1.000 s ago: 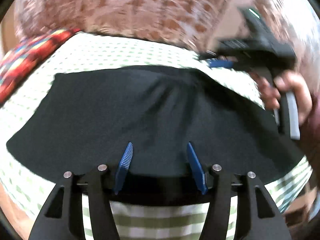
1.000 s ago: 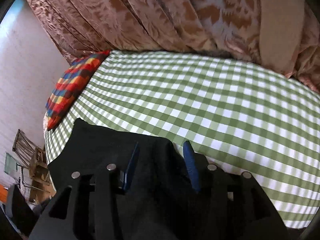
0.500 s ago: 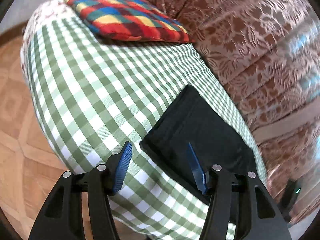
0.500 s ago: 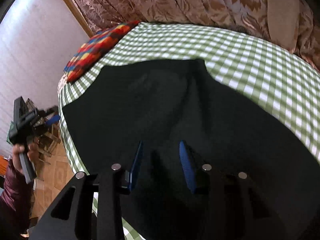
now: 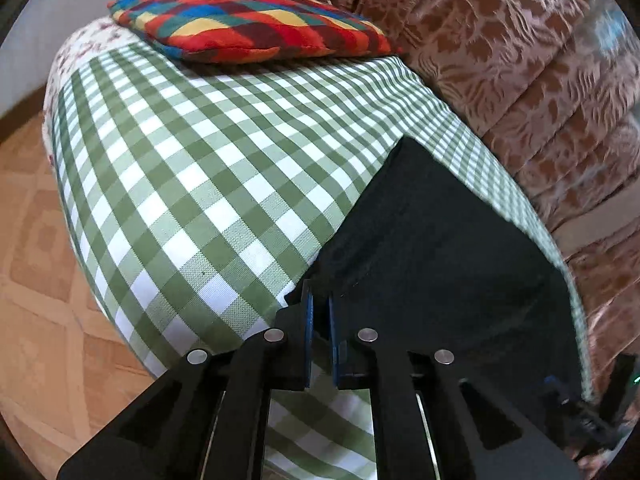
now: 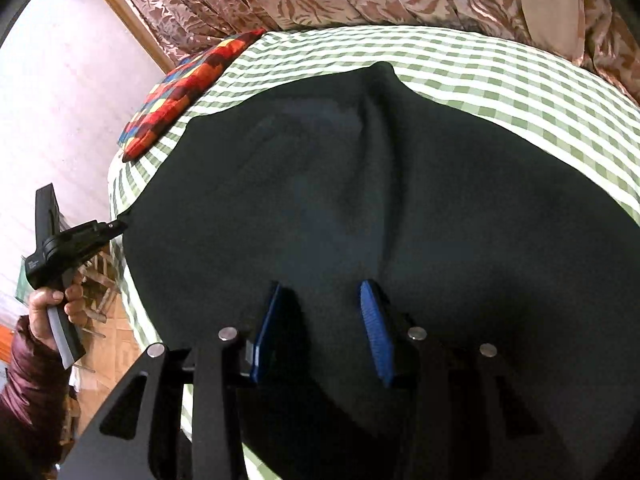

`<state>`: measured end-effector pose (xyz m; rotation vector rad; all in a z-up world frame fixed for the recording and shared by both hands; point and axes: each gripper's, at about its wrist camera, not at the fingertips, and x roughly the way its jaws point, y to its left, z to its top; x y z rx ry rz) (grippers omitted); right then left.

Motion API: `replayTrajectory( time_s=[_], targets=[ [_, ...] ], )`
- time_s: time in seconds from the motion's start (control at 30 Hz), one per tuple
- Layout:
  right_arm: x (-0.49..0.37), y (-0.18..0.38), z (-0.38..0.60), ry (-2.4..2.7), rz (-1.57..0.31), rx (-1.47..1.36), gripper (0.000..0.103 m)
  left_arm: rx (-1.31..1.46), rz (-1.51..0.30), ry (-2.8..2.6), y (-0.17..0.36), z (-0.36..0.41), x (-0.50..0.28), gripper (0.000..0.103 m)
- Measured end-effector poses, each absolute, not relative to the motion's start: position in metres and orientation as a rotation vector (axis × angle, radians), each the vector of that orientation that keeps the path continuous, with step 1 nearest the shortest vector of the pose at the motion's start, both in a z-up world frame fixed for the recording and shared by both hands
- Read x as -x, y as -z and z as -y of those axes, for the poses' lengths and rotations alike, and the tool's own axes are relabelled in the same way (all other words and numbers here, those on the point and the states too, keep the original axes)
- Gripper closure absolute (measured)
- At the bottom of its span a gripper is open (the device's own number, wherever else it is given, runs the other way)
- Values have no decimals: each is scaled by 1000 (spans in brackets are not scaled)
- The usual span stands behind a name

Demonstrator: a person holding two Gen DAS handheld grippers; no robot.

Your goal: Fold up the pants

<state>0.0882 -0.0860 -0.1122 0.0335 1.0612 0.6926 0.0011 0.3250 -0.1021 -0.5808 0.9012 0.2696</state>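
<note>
Bed with checked sheet (image 5: 208,184) | my left hand-held gripper (image 5: 318,312) pinches the pants (image 6: 360,200) corner — cloth runs away rightward | right hand-held gripper (image 6: 324,312) spread over the middle.

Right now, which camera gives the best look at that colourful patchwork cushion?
The left wrist view: the cushion lies near the top of the picture, its whole top face and checks sharp, on the green checked cloth. The right wrist view shows it only edge-on, small at the left.

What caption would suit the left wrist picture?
Left gripper pinching a corner of black pants on a green checked bedsheet.
</note>
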Motion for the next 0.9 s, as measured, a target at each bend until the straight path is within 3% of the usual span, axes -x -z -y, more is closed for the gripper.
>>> replayTrajectory(
  time_s=[0.13,0.43,0.7,0.9],
  targets=[
    [-91,105,95,-717,-1072,-87,61,543,-877,-305,84,-321,5,90],
    [-122,79,120,-677,-1005,-207,63,368,-745,-140,40,-260,3,90],
    [-153,86,125,-527,-1000,-153,69,255,-806,104,56,-161,-46,90],
    [-162,109,128,-451,-1011,-103,75,184,-919,84,81,-140,-51,90]
  ],
)
